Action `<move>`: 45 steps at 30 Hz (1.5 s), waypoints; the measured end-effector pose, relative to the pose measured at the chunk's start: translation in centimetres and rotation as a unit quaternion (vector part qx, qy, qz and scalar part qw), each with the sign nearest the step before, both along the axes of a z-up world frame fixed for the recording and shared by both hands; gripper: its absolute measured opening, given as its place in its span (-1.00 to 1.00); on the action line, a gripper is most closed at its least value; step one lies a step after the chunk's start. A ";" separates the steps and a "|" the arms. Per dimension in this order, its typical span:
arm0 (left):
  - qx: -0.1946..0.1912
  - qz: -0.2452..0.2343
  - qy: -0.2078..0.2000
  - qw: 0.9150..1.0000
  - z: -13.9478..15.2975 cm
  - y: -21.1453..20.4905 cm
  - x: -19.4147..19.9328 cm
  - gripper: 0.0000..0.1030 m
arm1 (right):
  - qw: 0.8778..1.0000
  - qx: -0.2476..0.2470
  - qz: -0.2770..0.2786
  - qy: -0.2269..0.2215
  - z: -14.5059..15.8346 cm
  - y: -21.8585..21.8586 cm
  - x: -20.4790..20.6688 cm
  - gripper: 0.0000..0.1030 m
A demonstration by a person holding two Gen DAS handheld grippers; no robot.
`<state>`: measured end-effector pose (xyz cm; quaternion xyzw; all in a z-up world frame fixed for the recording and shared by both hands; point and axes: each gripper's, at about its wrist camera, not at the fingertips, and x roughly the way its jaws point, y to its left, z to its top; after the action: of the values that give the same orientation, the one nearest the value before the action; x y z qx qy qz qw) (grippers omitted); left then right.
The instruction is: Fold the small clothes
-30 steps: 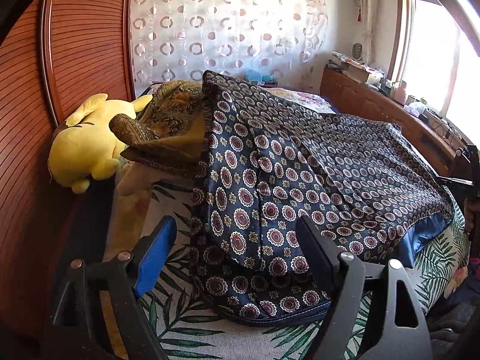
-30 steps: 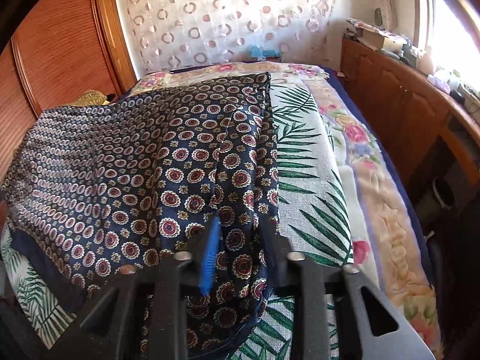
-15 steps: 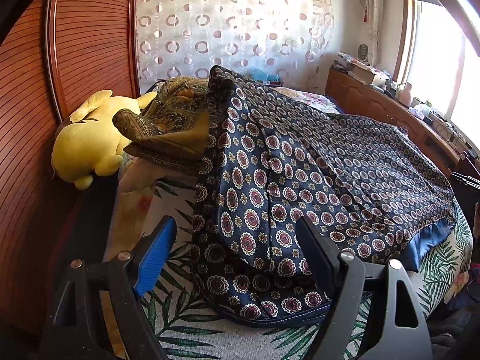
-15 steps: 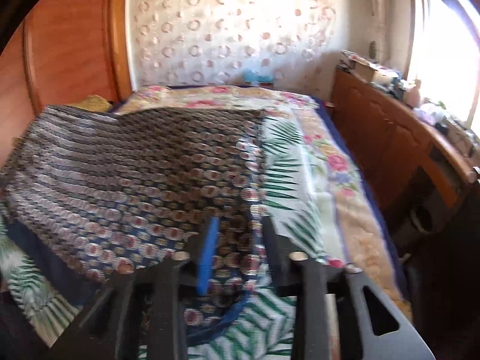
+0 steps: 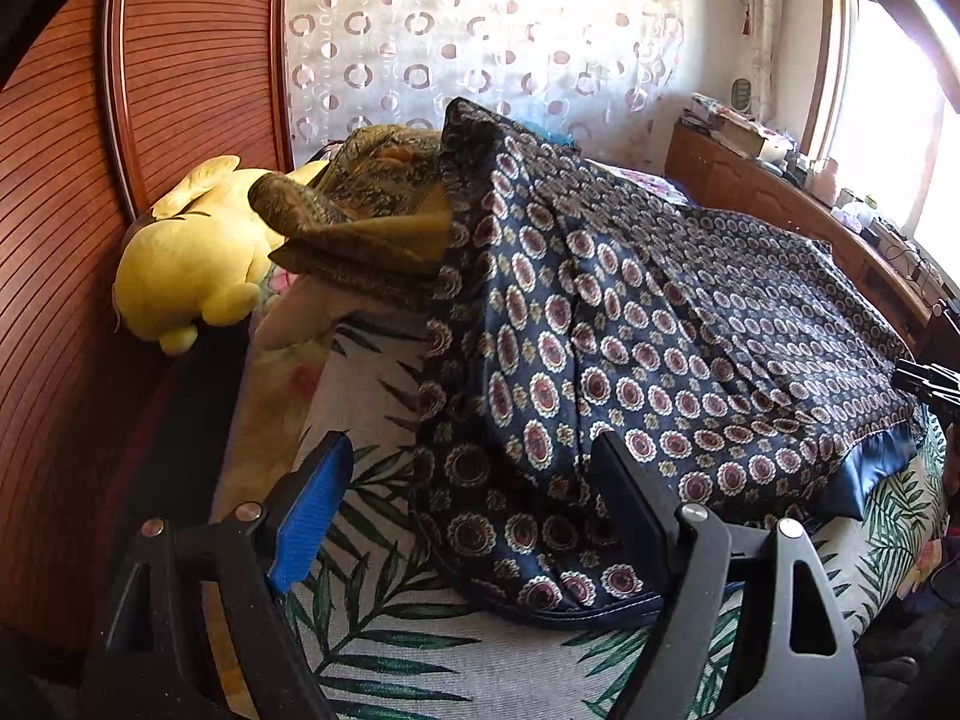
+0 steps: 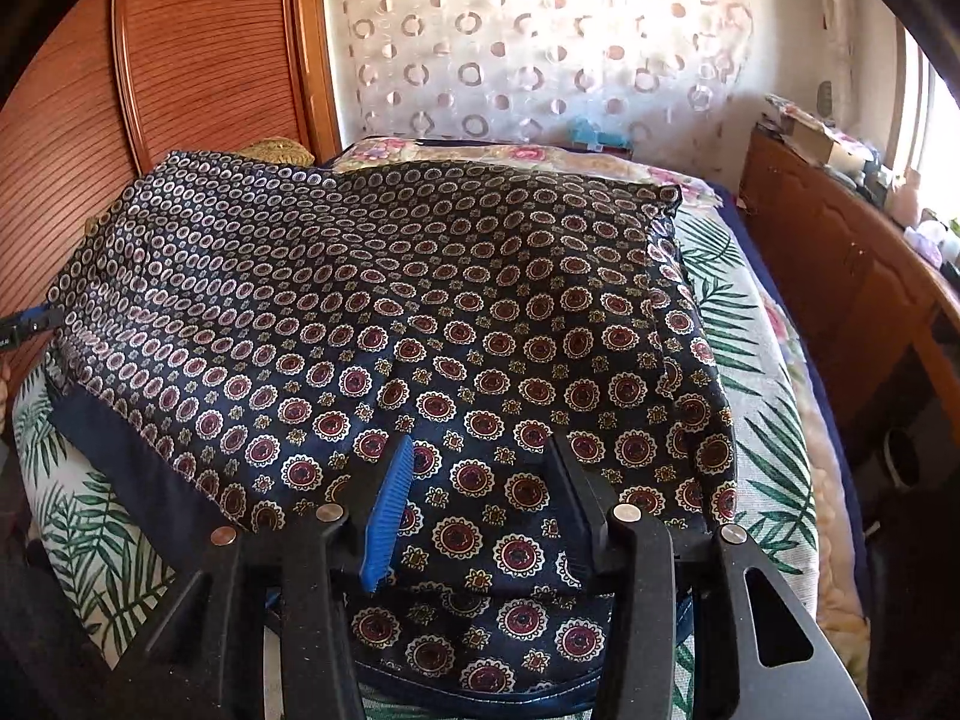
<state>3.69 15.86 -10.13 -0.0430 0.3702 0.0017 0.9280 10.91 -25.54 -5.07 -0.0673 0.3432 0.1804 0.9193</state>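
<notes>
A navy cloth with red-and-white medallions (image 5: 660,324) lies folded across the bed, its plain navy hem along the near edge. My left gripper (image 5: 471,444) hangs open and wide above the cloth's near left corner, gripping nothing. My right gripper (image 6: 480,441) is open about halfway over the near right part of the same cloth (image 6: 390,300). The fabric lies flat under its jaws and the pads do not press it. The left gripper's blue pad (image 6: 30,321) shows at the cloth's far left edge in the right wrist view.
A yellow plush toy (image 5: 180,258) and a folded olive-gold cloth (image 5: 372,222) sit at the bed's left, against a wooden wardrobe (image 5: 72,180). The leaf-print bed cover (image 5: 390,630) shows around the cloth. A wooden cabinet (image 6: 840,276) with clutter runs along the right under the window.
My right gripper was shut on the cloth's near right edge; it has opened, let go, and shifted left along the near edge. The left gripper has stayed put, still open.
</notes>
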 end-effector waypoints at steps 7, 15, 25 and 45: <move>-0.001 0.006 0.019 1.000 -1.0 0.1 0.5 0.59 | 1.000 0.006 -0.010 0.012 -0.4 -0.5 -0.2 -0.09; 0.003 0.005 0.035 0.999 -1.8 -0.1 0.9 0.59 | 1.000 0.000 -0.013 0.023 -0.4 0.2 0.9 -0.02; -0.020 -0.007 0.029 0.999 -1.5 -0.3 1.2 0.36 | 0.999 -0.025 0.006 0.030 -1.0 2.1 1.8 0.37; -0.048 -0.049 -0.021 0.997 2.3 -2.6 1.6 -0.90 | 0.999 -0.025 0.006 0.029 -0.9 2.0 1.8 0.39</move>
<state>5.34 13.26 -7.80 -0.0697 0.3521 -0.0622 0.9313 12.76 -23.52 -6.00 -0.0868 0.3740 0.1794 0.9058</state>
